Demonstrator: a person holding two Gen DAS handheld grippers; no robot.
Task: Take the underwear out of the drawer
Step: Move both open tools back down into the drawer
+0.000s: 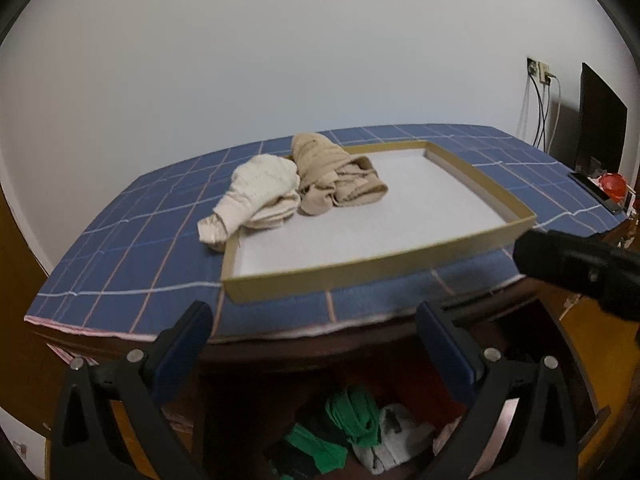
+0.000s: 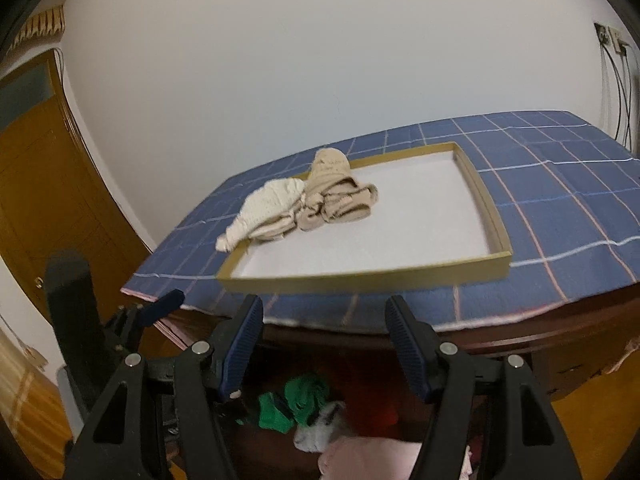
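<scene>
Underwear [image 1: 352, 408] bunched in open drawer [image 1: 576, 364], no clear long axis

Tabletop: the blue checked cloth [image 1: 132, 240] covers it; my shallow cardboard tray [image 1: 400, 268] lies on the cloth.
Tray's far left corner: beige bundled underwear [image 1: 340, 176] lies inside; cream knitted underwear [image 1: 260, 196] touches its left side, draped over the tray's rim.
Open drawer [image 2: 360, 396]: below the tabletop's front edge, green crumpled underwear [image 1: 352, 412] in it, beneath my hand-held grippers.
</scene>
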